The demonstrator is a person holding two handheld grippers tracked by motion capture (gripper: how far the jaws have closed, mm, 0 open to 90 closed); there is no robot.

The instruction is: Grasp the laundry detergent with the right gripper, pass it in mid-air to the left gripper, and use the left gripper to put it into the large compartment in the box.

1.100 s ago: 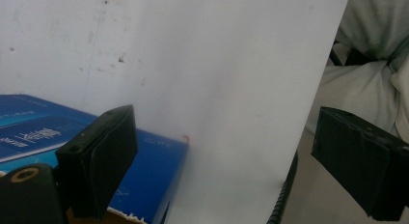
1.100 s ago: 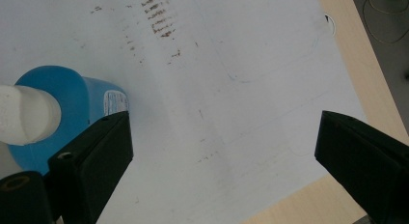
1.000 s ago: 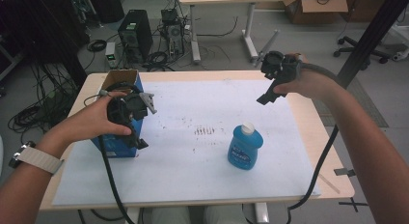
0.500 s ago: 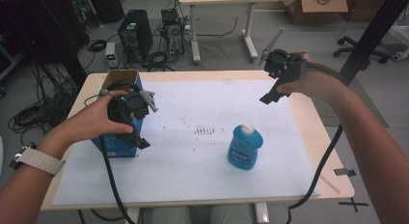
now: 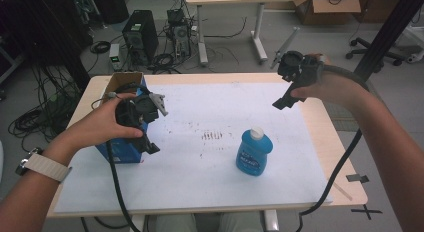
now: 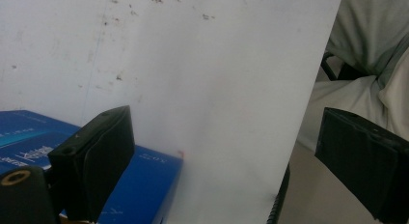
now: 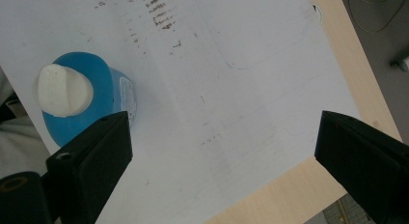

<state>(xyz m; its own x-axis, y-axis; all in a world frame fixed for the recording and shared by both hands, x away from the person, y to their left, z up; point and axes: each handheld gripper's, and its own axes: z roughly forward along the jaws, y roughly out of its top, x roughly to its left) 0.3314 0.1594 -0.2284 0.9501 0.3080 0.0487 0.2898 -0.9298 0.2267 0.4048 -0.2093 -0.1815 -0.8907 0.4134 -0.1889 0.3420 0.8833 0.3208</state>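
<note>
Since 0.5 s ago little has changed: the right gripper (image 5: 287, 94) sits marginally higher over the far right of the table (image 5: 345, 157), the left gripper (image 5: 145, 124) has held its place over the blue box (image 5: 122, 151), and the blue bottle (image 5: 254, 152) has not moved.

Right gripper: jaws spread wide, nothing between them. In the right gripper view the gripper (image 7: 219, 151) looks down on the white sheet (image 7: 231, 89), with the bottle (image 7: 84, 101) by its left jaw, near but apart. Bottle stands upright with a white cap (image 5: 257, 132), right of centre on the sheet (image 5: 200, 157), well apart from both grippers.

Left gripper: jaws also released wide, empty. In the left gripper view the gripper (image 6: 219, 161) has its left jaw in front of the box (image 6: 144, 185); whether they touch cannot be told. The right jaw hangs past the sheet edge, over the person's lap (image 6: 352, 93).

Hidden or unclear:
- The high view has the left hand (image 5: 100, 127) covering much of the left gripper and the box top; jaw gap is unreadable there.
- Box is cut off at the left and bottom of the left gripper view; label text too blurred to read.
- Bottle label is illegible in both views.

Only the high view shows the open cardboard flap (image 5: 122, 82) at the box's far end and both cables. Only the gripper views show the jaw gaps clearly.
</note>
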